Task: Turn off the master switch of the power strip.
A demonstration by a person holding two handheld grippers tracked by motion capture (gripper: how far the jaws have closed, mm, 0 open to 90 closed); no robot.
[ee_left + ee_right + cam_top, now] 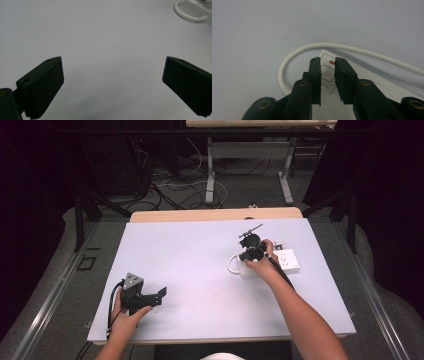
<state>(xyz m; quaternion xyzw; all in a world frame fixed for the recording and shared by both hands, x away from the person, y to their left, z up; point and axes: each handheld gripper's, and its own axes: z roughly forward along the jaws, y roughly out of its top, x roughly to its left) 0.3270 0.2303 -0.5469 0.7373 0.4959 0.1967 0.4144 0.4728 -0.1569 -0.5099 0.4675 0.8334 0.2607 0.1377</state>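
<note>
- Plainly, the power strip [272, 262] lies flat on the desk [200, 265] at the right, its white cord [287, 62] looping off the switch end.
- Right tool [327, 65] hangs over the power button [327, 74], jaws slightly parted, gripping nothing.
- Left tool [112, 82] rests wide open and empty, well apart.
- Hard plastic shell looks light, stiff and a bit slippery; likely slides when pushed.
- Best hold: across the long sides, not the springy cord.
</note>
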